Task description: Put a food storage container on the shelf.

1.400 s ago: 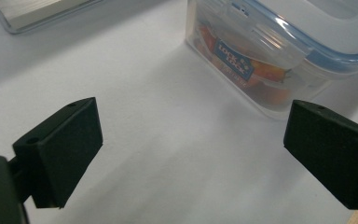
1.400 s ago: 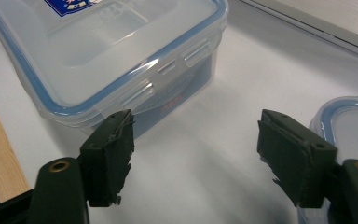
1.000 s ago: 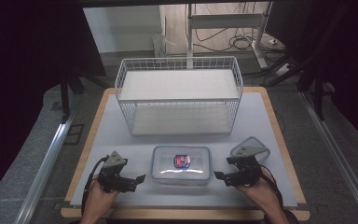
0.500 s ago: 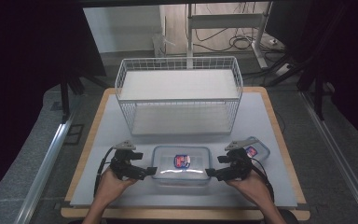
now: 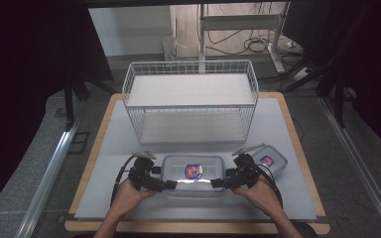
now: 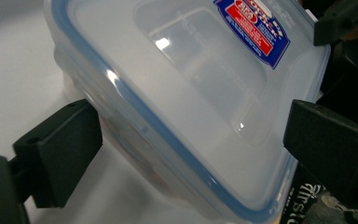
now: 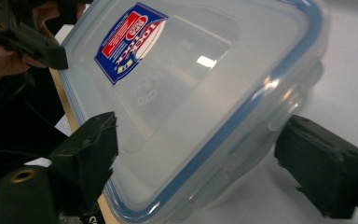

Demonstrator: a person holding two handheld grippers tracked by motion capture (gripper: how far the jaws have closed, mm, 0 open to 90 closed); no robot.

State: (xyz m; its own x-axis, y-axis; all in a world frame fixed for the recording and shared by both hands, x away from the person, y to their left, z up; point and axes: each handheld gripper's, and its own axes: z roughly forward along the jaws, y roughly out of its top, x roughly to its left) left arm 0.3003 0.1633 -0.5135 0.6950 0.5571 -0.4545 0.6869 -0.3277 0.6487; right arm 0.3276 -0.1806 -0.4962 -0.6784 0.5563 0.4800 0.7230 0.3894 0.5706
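A large clear lidded container (image 5: 193, 173) with a blue seal and a red-and-blue label lies near the table's front edge. My left gripper (image 5: 170, 185) is at its front left corner. In the left gripper view the container (image 6: 182, 93) sits between the wide-apart jaws of that gripper (image 6: 191, 135), close to both, and I see no squeeze. My right gripper (image 5: 217, 183) is at the front right corner. Its jaws have just been opening, and the container (image 7: 191, 93) lies between them in the right gripper (image 7: 196, 144) view, with a gap at the right jaw.
A white wire basket (image 5: 191, 99) stands behind the container, across the middle of the table. A smaller lidded container (image 5: 272, 159) lies just behind my right hand. The table's wooden front edge (image 5: 193, 227) runs close below both hands.
Both hands have moved inward from the sides until the grippers reach the large container's front corners. The small container behind the right hand has come into sight.
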